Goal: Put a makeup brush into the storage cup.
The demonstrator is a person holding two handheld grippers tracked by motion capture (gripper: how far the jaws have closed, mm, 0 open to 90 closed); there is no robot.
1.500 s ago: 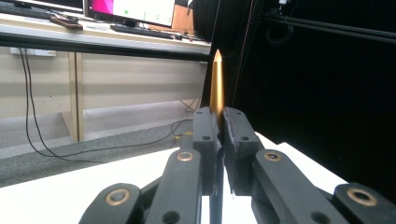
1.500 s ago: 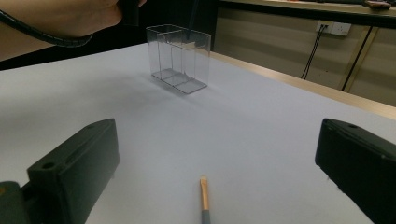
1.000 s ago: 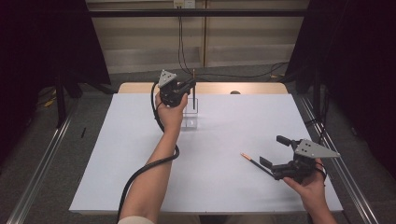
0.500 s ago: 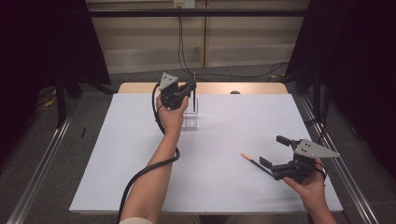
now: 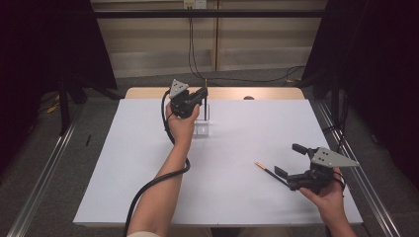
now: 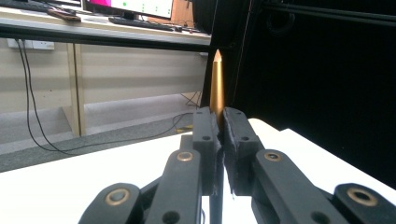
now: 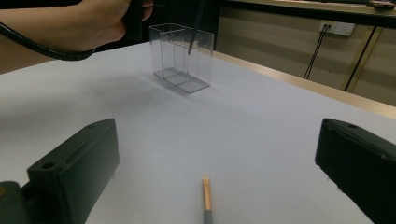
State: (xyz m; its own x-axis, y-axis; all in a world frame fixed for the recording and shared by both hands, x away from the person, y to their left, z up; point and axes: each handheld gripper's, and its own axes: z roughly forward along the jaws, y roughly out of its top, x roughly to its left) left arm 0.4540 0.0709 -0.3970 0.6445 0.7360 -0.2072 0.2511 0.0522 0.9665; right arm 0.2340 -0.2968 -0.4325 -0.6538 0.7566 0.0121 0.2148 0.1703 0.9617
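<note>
A: The left hand-held gripper is clenched on a gold-and-black pen, holding it upright with its lower end dipping into the clear plastic organizer at the far side of the tabletop.

B: And the right hand-held gripper?

A: Released, jaws wide apart, hovering near the front right of the tabletop. A second pen lies flat on the tabletop between those jaws, its gold end pointing away from the person.

B: What could go wrong with the drop?

A: The organizer is light and has narrow divided compartments. If the pen comes down off-centre, I'd expect it to catch a divider or the rim and nudge or tip the box. Letting go while the pen is tilted could make it lean hard on one wall.

B: And the one lying flat?

A: It's thin and round. Jaws closing unevenly could roll it away or pinch just the end, so it pivots when lifted.
</note>
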